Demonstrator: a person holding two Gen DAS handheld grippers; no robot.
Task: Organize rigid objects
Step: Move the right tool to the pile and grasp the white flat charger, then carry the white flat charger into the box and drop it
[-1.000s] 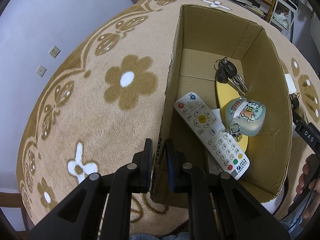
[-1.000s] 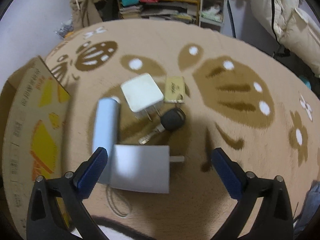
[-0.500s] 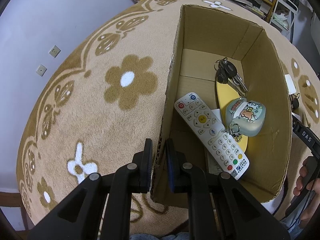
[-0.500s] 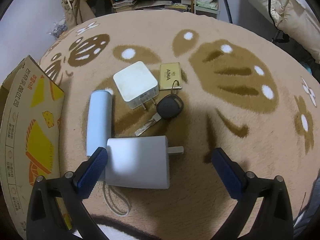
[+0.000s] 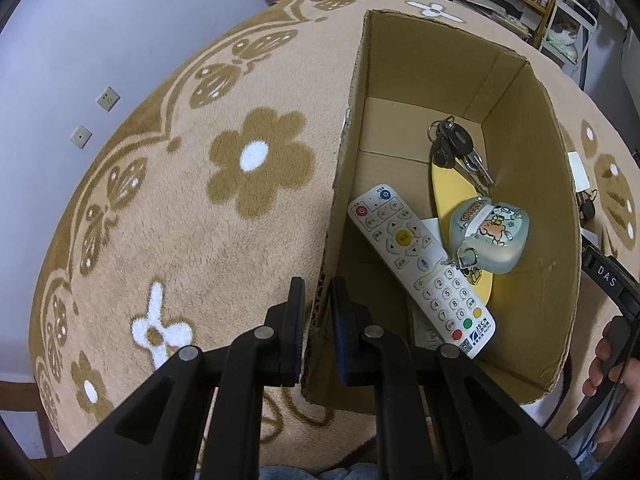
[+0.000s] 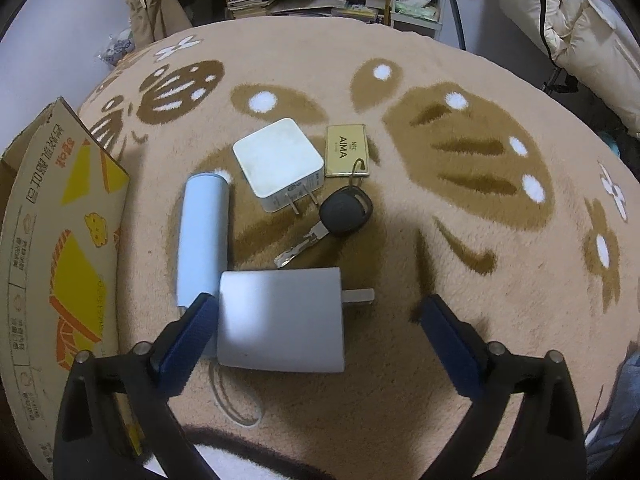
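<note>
left tongs (image 5: pixel 316 312): clenched on the cardboard box (image 5: pixel 560 216) wall | box holds remote (image 5: pixel 420 268), keys (image 5: pixel 456 148), cartoon pouch (image 5: pixel 490 236) | right tongs (image 6: pixel 316 332): released, spread above grey charger (image 6: pixel 280 320) | on rug (image 6: pixel 440 240): blue tube (image 6: pixel 202 240), white charger (image 6: pixel 278 162), car key (image 6: pixel 344 210), gold tag (image 6: pixel 346 150)

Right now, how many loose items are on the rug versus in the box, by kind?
On the rug:
Chargers: 2
Blue tube: 1
Car key: 1
Gold tag: 1
In the box:
Remote: 1
Key bunch: 1
Earbud case: 1
Yellow oval: 1
Total: 9
</note>
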